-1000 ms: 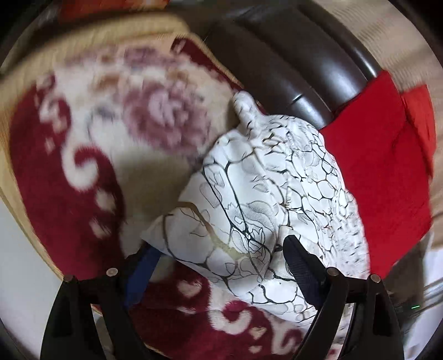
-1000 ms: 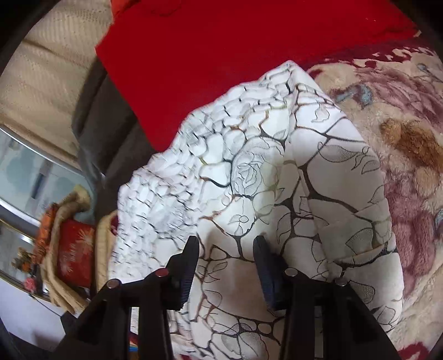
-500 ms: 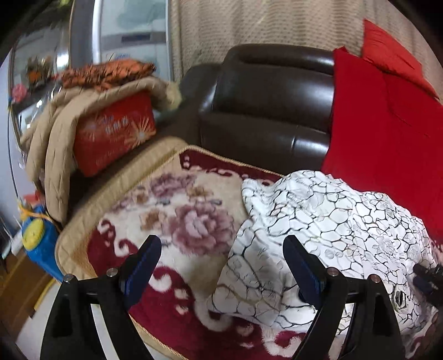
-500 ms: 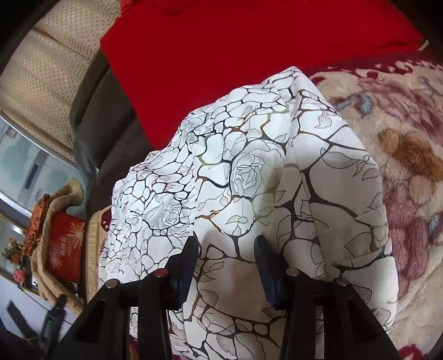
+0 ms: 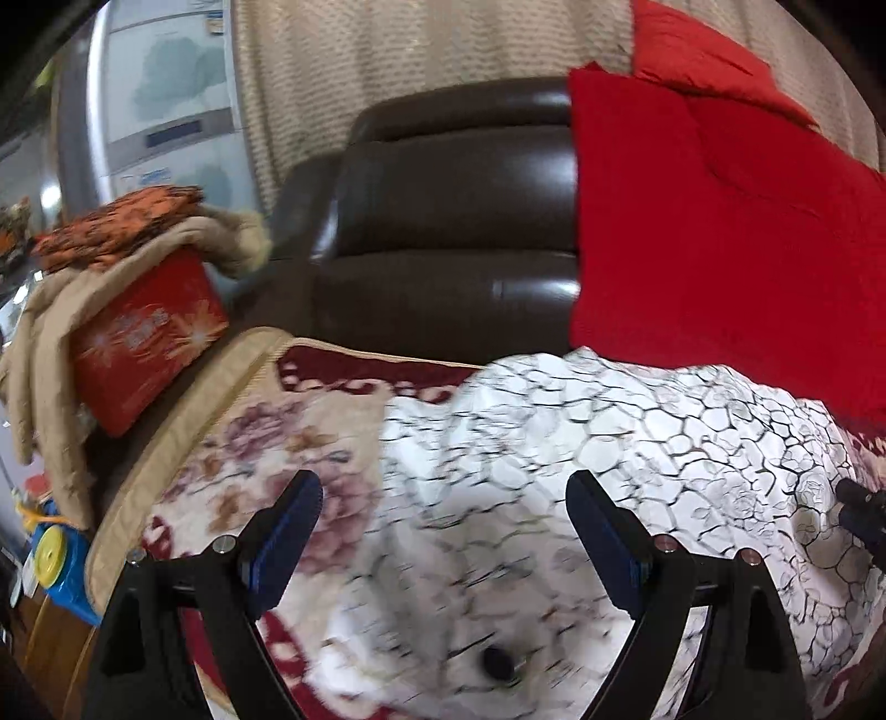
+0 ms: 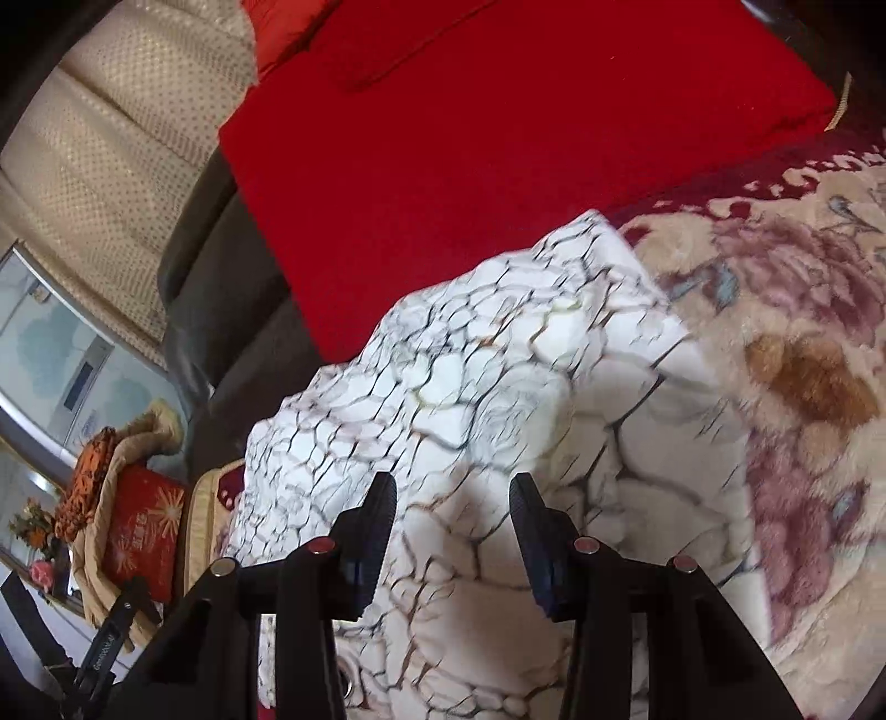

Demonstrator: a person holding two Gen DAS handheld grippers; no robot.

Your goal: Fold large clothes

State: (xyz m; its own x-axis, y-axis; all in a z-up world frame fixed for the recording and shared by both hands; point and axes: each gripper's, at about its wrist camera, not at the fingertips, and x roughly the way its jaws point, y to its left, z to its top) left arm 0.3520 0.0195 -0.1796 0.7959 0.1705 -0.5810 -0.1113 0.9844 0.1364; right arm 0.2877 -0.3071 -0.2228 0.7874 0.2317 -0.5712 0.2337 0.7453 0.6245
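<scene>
Behind everything I've got a dark brown leather sofa (image 5: 454, 221) with a bright red blanket (image 5: 720, 232) draped over its back, and a floral red-and-cream plush cover (image 5: 266, 459) spread across the seat. Off to my left there's a red box (image 5: 147, 343) under a tan quilted throw (image 5: 44, 343), with an orange patterned cloth (image 5: 119, 219) piled on top. Beige dotted curtain (image 5: 398, 50) behind, and a blue and yellow toy (image 5: 52, 559) down low.
</scene>
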